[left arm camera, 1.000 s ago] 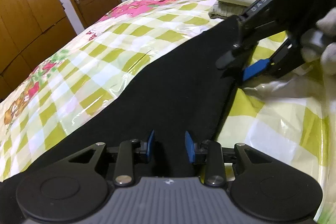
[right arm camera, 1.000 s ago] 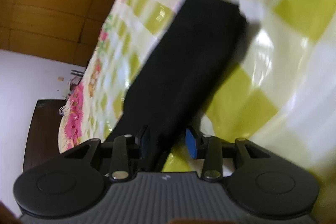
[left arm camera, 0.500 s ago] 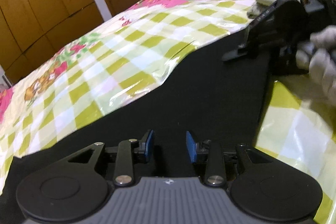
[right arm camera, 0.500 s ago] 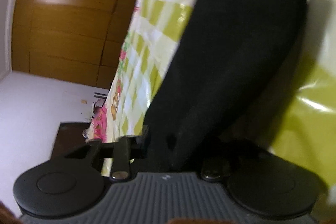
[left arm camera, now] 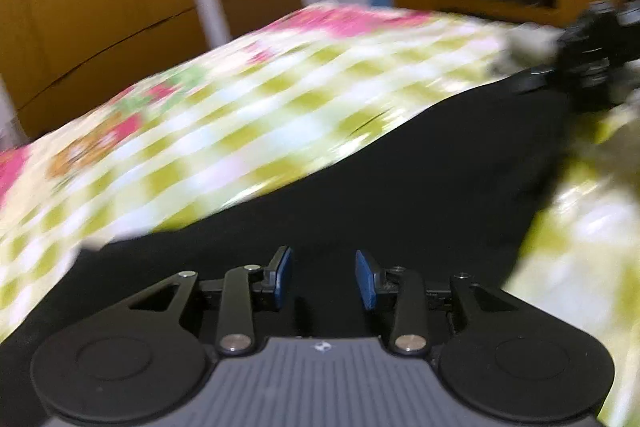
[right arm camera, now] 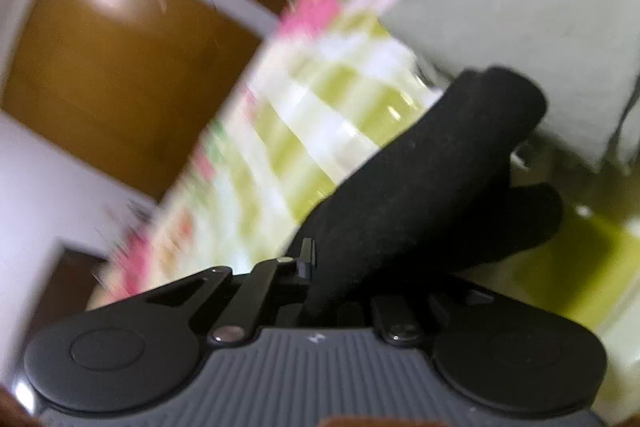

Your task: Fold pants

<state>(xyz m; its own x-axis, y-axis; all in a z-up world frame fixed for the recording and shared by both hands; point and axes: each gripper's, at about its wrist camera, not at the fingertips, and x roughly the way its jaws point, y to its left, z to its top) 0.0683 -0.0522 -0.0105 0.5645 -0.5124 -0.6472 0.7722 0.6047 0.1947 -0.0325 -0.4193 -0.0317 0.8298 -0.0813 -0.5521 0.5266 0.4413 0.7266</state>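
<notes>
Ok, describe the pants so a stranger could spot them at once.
Start at the bed with its green-and-white checked cover. The pants lie as a long strip across it, one end bunched in the right gripper. They are the only plain black cloth there, unlike the pale folded fabric nearby.

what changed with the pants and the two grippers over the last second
The right gripper closed on the black pants: a second ago its blue pads stood apart around the edge, now the cloth is bunched between them and lifted off the checked bed cover. In the left view it has carried that end farther away. The left gripper stayed open over the pants, holding nothing.
</notes>
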